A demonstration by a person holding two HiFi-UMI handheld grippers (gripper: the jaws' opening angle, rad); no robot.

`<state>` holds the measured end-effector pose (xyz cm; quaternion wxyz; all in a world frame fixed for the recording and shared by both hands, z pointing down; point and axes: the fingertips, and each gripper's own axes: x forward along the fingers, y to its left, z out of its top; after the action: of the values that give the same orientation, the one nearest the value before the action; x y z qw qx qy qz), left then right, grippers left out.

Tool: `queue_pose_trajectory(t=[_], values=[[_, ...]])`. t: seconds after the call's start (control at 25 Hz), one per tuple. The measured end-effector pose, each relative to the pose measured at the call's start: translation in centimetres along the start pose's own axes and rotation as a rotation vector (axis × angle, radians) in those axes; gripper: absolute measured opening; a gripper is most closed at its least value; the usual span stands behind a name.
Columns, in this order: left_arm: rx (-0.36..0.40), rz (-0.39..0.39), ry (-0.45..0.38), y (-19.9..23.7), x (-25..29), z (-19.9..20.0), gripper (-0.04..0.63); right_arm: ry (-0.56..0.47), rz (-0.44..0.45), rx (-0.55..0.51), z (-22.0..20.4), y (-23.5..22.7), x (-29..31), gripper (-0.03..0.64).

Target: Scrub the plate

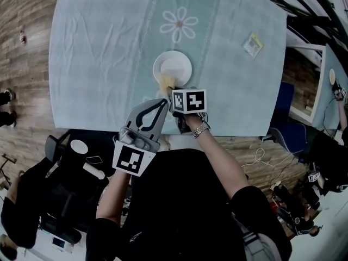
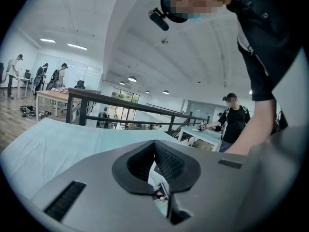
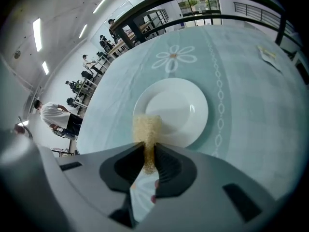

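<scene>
A white plate (image 1: 175, 64) (image 3: 181, 108) sits empty on the pale blue tablecloth (image 1: 98, 48), near the table's front edge. My right gripper (image 1: 172, 89) (image 3: 148, 150) is shut on a yellow sponge (image 1: 166, 81) (image 3: 147, 128). The sponge's free end rests at the plate's near rim. My left gripper (image 1: 163, 101) (image 2: 154, 143) hovers just left of the right one, short of the plate. Its jaws stand together with nothing between them, and its view looks out level over the cloth, so it does not show the plate.
A small paper packet (image 1: 253, 44) (image 3: 267, 55) lies on the cloth at the far right. A flower print (image 1: 179, 24) lies beyond the plate. Chairs and gear (image 1: 65, 194) stand on the floor to the left. A dark railing (image 2: 125, 109) runs behind the table.
</scene>
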<state>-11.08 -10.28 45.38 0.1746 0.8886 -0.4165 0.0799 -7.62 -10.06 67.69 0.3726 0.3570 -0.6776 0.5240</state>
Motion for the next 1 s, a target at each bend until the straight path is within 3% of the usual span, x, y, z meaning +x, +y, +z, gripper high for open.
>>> queue_pose_trajectory(t=[0.52,0.72,1.0], values=[[0.067,-0.053,0.014,-0.9,0.4,0.0,0.012,-0.018,-0.063,0.064,-0.5,-5.0,-2.3,0.061],[0.032,-0.041,0.009,-0.6,0.2,-0.1,0.012,-0.052,-0.094,0.112,0.4,-7.1,-3.1,0.061],[0.069,-0.067,0.017,-0.8,0.2,-0.2,0.012,-0.113,-0.133,0.157,2.0,-9.3,-4.2,0.06]])
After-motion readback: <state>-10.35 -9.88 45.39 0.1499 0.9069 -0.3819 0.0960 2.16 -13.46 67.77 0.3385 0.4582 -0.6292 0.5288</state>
